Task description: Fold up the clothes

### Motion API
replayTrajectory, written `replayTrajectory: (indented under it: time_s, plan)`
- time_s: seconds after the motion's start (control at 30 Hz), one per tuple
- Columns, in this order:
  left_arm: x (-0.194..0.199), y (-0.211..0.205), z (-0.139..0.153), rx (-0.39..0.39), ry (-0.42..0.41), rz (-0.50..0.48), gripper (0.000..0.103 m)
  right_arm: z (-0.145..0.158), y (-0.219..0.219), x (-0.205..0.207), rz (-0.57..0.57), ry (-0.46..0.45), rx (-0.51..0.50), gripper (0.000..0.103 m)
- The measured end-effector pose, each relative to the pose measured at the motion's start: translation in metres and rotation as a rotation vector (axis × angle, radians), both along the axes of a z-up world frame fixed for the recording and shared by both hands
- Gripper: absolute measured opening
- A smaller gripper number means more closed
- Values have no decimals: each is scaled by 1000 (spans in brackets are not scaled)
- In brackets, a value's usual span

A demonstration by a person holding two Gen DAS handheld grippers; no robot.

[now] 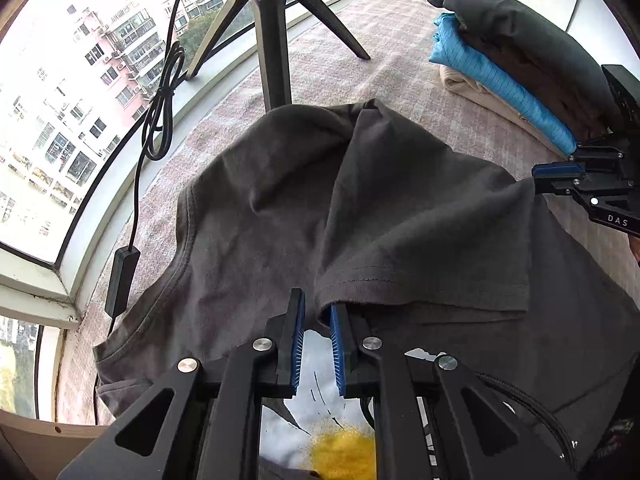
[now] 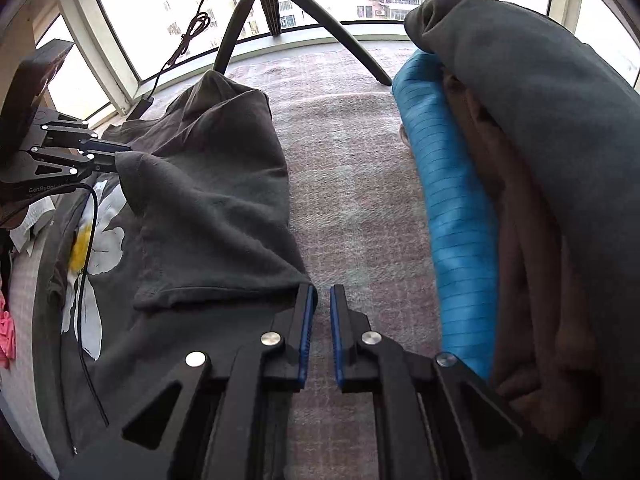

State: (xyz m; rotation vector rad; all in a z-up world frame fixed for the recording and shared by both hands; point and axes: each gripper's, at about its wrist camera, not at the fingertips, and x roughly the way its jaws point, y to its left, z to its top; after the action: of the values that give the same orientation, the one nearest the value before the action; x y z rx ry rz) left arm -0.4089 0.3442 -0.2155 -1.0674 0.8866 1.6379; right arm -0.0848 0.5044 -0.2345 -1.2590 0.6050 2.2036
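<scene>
step in hand: folding the far part of the t-shirt (image 1: 280,208) back toward the person, over its printed front.
left tongs (image 1: 318,344): nearly closed, a narrow gap showing between the blue pads; the folded hem sits right at their tips, but i cannot tell whether cloth is pinched there.
right tongs (image 2: 320,334): also nearly closed; the corner of the folded flap touches the left pad's tip, and the gap between the pads looks empty, so probably nothing is gripped.
where the shirt is: spread on the carpeted surface (image 2: 352,184), directly ahead of the left tongs, ahead and to the left of the right tongs.
how the shirt looks: dark grey, soft and rumpled, stitched hem turned over on top, ridges running away from both tongs; a white flower print with yellow centre (image 2: 94,240) lies below the left tongs.
doing it well: keep both corners level, lay the flap with its hem straight, then press out the central ridge.
nearby: stack of folded clothes (image 2: 520,200) just right of the right tongs; tripod (image 1: 272,40) beyond the shirt.
</scene>
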Motion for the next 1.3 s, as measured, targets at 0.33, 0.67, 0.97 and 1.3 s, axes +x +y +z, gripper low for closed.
replayTrajectory:
  time_s: [0.33,0.67,0.97,1.3]
  plan:
    - [123,50,-18,-30,-108,-283,22,-1,-3,-1,27,-17,-11,13]
    - [121,55,-9,7,-241,-268,4,-5,-3,-4,34,-40,-3,14]
    - [56,31,24,32,-164,-124,36,29,-13,0,31,-43,58,31]
    - [-34,85,-20,77,-232,-12,36,86,10,-51,-6,134,66,40]
